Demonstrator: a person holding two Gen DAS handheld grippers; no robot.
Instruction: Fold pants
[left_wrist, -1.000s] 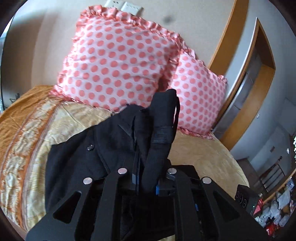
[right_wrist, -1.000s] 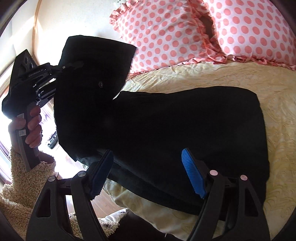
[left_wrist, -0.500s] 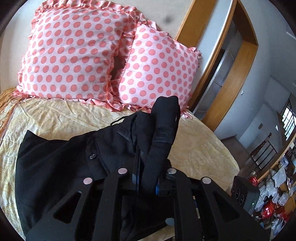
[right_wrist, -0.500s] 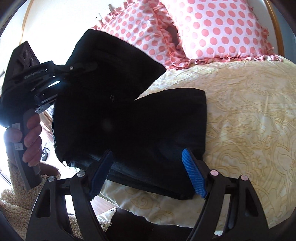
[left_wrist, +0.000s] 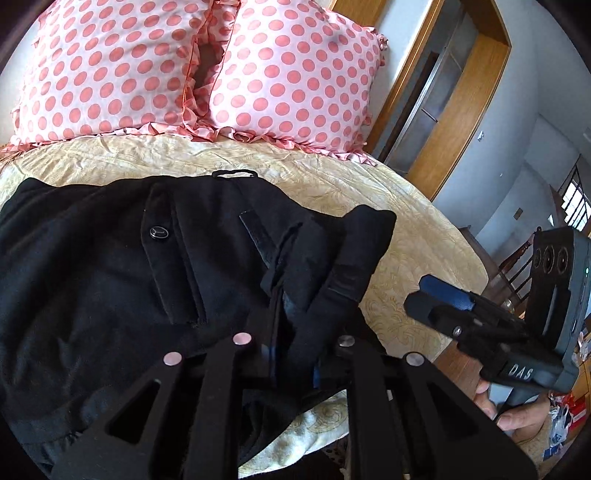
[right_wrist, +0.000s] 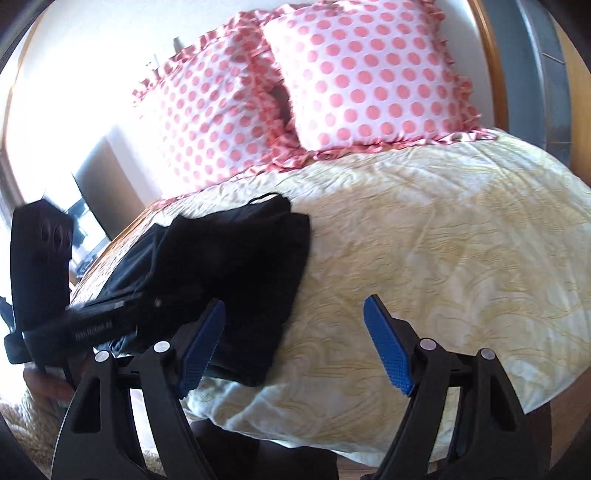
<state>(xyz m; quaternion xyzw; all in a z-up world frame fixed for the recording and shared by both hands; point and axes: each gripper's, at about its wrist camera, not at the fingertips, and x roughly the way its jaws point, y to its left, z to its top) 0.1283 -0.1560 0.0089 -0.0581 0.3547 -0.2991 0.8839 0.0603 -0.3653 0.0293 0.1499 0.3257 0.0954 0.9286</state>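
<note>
You are working at a bed (right_wrist: 461, 240) covered in a pale yellow patterned spread, with two pink polka-dot pillows (left_wrist: 295, 77) leaning at its head and a wooden door frame (left_wrist: 454, 110) off to one side.

The black pants (left_wrist: 110, 277) lie on the near part of the spread, doubled over on themselves, with the waistband end on top: a button (left_wrist: 159, 232) and a belt loop show there, and a small hanging loop pokes out at the far edge. In the right wrist view the pants sit at the left, near the bed's front edge, and bare spread fills the middle and right.

Your left gripper (left_wrist: 291, 350) has its jaws nearly together, clamped on a bunched fold of the pants at the waistband corner. That pinched cloth rises between the fingers and flops over forward, so the corner stands up a little from the rest of the pile. The blue pads are almost hidden by the fabric.

Your right gripper (right_wrist: 295, 347) has its jaws wide apart with nothing between them. Its left blue pad (right_wrist: 201, 347) sits in front of the near right corner of the folded pants; whether it touches the cloth cannot be told. Its right pad is over bare spread, well apart from the pants. In the left wrist view this gripper sits off the bed's right side, just beside the edge, with your fingers (left_wrist: 517, 419) curled on its handle.
</note>
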